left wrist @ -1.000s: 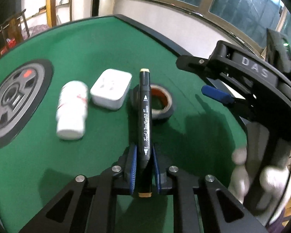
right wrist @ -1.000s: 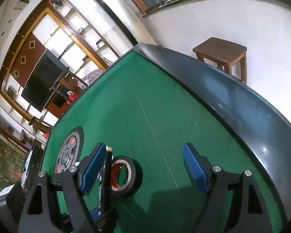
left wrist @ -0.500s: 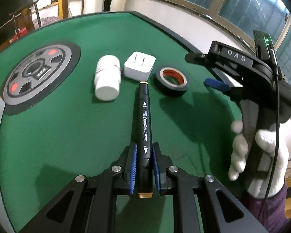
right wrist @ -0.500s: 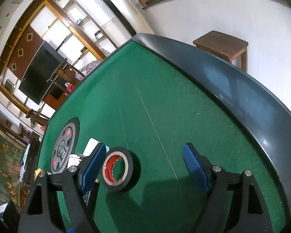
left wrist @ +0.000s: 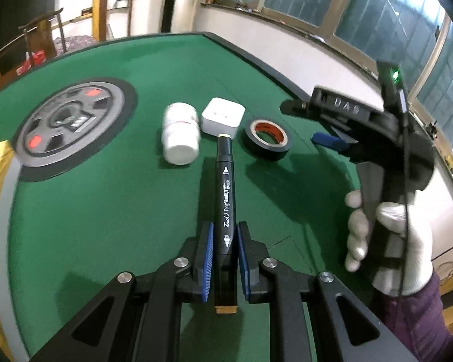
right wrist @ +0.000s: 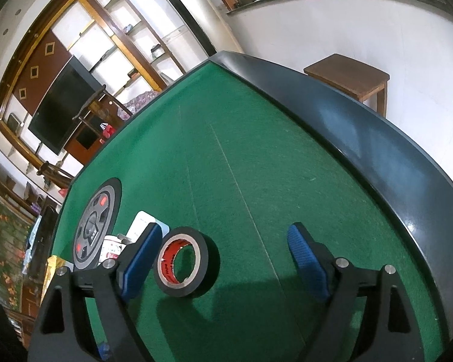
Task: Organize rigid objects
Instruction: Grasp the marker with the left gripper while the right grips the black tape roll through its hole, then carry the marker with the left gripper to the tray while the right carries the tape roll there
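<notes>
Though clamped on marker [left wrist: 225,199], left fingers [left wrist: 207,259]; right fingers [right wrist: 305,253] wide, charger [right wrist: 142,226] half-hidden.

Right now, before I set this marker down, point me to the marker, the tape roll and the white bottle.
marker [left wrist: 226,190]: left wrist view, on the printed black barrel.
tape roll [left wrist: 268,148]: left wrist view, on the near black outer wall.
white bottle [left wrist: 179,137]: left wrist view, on its white side, lying down.

The black marker [left wrist: 225,199] carries white lettering along its barrel, reading "Touch" and then "MARKER"; the smaller words between them are too fine to make out. The right gripper [left wrist: 326,140], seen from the left wrist camera, shows raised letters "DAS" on its black body. Print on the tape roll's [right wrist: 182,261] red core is illegible.
</notes>
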`<state>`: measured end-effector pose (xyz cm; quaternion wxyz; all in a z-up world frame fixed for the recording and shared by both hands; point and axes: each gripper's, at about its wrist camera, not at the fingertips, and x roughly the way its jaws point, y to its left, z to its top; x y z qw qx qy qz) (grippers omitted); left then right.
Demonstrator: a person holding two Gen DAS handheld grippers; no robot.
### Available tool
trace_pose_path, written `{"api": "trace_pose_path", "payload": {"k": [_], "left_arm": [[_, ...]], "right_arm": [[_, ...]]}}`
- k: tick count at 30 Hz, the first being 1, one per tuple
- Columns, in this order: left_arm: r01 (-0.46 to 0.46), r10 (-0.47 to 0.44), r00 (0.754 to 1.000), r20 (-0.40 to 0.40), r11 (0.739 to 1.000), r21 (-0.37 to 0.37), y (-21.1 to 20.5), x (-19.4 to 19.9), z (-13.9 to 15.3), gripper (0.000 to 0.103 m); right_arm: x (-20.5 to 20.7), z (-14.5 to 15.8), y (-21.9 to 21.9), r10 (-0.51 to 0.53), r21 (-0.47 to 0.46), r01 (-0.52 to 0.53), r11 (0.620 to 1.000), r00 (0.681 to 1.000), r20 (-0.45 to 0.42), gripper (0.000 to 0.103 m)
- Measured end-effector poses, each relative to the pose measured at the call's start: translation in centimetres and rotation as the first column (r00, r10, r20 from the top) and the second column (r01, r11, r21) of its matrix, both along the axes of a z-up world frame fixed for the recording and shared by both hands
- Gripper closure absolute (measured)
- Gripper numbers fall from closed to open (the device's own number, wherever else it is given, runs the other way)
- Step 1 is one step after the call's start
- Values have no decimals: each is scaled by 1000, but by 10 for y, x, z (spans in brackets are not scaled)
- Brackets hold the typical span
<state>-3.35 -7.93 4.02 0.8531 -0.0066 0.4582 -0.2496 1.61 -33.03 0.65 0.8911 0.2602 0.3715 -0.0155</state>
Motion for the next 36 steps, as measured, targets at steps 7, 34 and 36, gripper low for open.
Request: {"api": "trace_pose_path", "payload": {"k": [7, 34, 36], "left_arm": [[-71, 71, 997, 11, 996, -53, 56, -26, 12, 89], [-176, 197, 975, 107, 968, -181, 163, -86, 40, 88], [-182, 204, 973, 107, 966, -183, 166, -88, 39, 88]], "right_arm": [[2, -3, 14, 44, -64, -44, 997, 999, -1, 18], [-24, 12, 109, 163, -395, -209, 895, 975, -148, 88], [-33, 18, 117, 184, -404, -224, 887, 974, -136, 88]]}}
